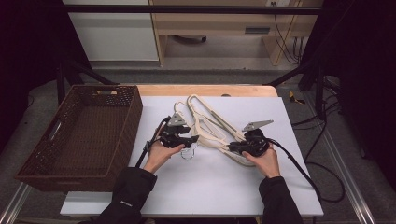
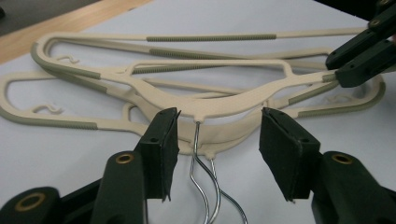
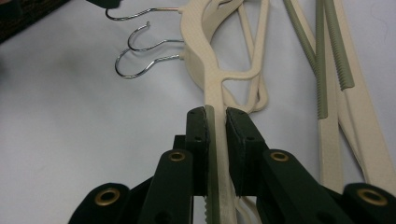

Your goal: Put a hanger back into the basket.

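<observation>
Several cream plastic hangers (image 1: pixel 210 123) with grey-green ribbed grips and metal wire hooks lie stacked on the white table cover. My left gripper (image 2: pixel 219 135) is open at the neck of the top hanger (image 2: pixel 233 105). Its wire hook (image 2: pixel 197 149) stands between the jaws, and neither pad touches it. My right gripper (image 3: pixel 215 116) is shut on the shoulder arm of that top hanger (image 3: pixel 205 56), near its end. In the high view the left gripper (image 1: pixel 194 140) and right gripper (image 1: pixel 232 148) sit at the near side of the pile, each held by a hand.
An empty brown woven basket (image 1: pixel 135 109) stands at the left, half off the white cover (image 1: pixel 210 186). A strip of wooden tabletop (image 1: pixel 205 89) shows at the far edge. Cables trail from both grippers toward the near side. Three wire hooks (image 3: pixel 140 44) point toward the basket side.
</observation>
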`<state>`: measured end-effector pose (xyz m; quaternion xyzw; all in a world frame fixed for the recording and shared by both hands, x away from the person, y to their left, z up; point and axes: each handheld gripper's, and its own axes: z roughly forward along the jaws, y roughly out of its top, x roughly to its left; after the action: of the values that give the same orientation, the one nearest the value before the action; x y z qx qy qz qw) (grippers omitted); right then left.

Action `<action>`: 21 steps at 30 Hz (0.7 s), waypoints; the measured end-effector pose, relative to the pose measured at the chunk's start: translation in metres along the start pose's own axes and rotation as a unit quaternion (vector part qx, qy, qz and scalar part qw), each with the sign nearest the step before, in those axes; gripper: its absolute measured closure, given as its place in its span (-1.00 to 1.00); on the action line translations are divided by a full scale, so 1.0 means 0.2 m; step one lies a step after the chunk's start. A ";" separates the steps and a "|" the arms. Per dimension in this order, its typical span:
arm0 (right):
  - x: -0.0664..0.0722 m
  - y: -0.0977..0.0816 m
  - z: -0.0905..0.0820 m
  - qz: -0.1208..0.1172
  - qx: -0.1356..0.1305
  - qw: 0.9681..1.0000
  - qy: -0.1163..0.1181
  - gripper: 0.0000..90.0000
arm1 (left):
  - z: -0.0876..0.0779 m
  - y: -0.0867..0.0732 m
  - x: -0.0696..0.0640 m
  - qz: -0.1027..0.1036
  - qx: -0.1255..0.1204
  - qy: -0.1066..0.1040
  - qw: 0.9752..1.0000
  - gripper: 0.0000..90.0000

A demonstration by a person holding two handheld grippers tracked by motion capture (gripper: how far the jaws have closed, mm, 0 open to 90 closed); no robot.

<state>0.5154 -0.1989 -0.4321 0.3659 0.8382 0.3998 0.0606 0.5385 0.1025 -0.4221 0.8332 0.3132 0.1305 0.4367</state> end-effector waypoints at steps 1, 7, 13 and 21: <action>0.00 0.00 0.00 0.000 0.000 1.000 0.000 0.77 | 0.00 0.00 0.00 0.000 0.000 0.000 1.000 0.05; 0.00 0.00 0.00 0.000 0.001 1.000 0.001 0.77 | 0.09 -0.03 0.04 0.000 0.021 -0.005 1.000 0.10; 0.01 0.00 0.01 0.002 0.000 1.000 -0.001 0.77 | 0.16 -0.05 0.04 0.009 0.039 -0.005 0.999 0.25; 0.01 0.00 0.00 -0.001 0.001 1.000 -0.001 0.77 | 0.21 -0.07 0.06 0.015 0.058 -0.008 0.998 0.54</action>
<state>0.5134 -0.1971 -0.4329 0.3656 0.8389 0.3984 0.0617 0.5614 0.0892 -0.4584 0.8629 0.3041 0.1124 0.3877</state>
